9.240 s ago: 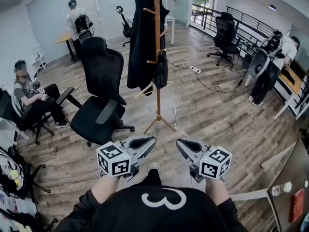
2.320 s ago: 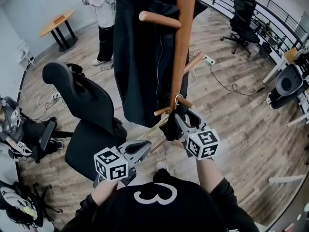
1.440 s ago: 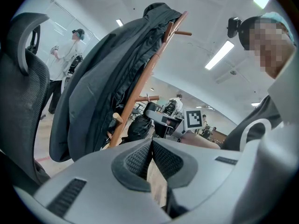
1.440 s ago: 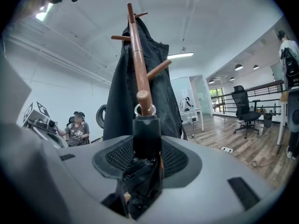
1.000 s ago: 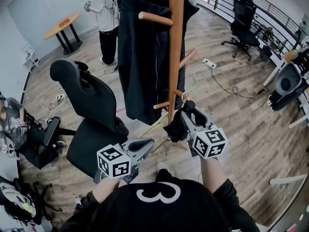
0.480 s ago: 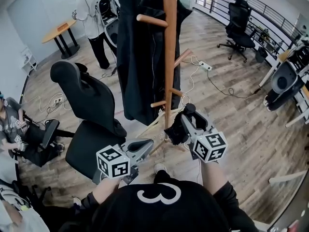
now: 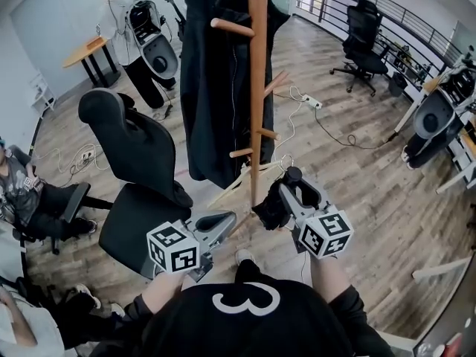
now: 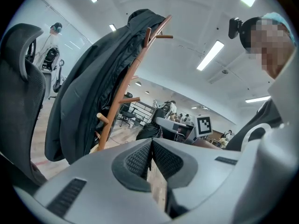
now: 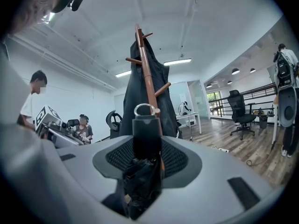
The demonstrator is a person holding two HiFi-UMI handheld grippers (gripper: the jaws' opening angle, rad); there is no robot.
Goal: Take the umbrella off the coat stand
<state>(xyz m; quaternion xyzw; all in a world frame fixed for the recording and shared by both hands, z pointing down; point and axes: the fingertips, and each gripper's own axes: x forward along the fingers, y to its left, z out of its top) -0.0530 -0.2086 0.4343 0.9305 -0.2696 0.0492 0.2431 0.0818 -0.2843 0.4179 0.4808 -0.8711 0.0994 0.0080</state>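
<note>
In the head view the stand (image 7: pixel 257 88) rises at 12 o'clock with a black coat (image 7: pixel 216 88) hung over its upper pegs and draping down its left side. The right gripper (image 7: pixel 288 192) sits just right of the pole's lower end, at about 5 o'clock from it, with its jaws clamped on the umbrella (image 7: pixel 271 205). The umbrella is a folded black bundle, its handle end pointing toward 12 o'clock, below the lowest pegs and apart from them. The left gripper (image 7: pixel 222 220) is held low at 7 o'clock with nothing in it. A black chair (image 7: pixel 137 169) stands at 9 o'clock, close to the coat, a person (image 7: pixel 119 28) stands at 11 o'clock beside a round table (image 7: pixel 85 50), and a power strip (image 7: pixel 311 104) lies on the floor at 1 o'clock. In the left gripper view the jaws are pressed together, pad to pad, holding nothing. The stand (image 8: pixel 122 104) leans across at 11 o'clock under the coat (image 8: pixel 84 97), and the chair's back (image 8: pixel 18 92) fills 9 o'clock. In the right gripper view the jaws grip the umbrella (image 9: pixel 142 181) on both sides. Its dark handle stands upright at the centre with a metal ring on top, and crumpled fabric bunches below between the pads. Straight behind it at 12 o'clock is the stand (image 9: pixel 146 73) with the coat (image 9: pixel 140 92), apart from the umbrella, and another chair (image 9: pixel 240 108) stands at 3 o'clock.
</note>
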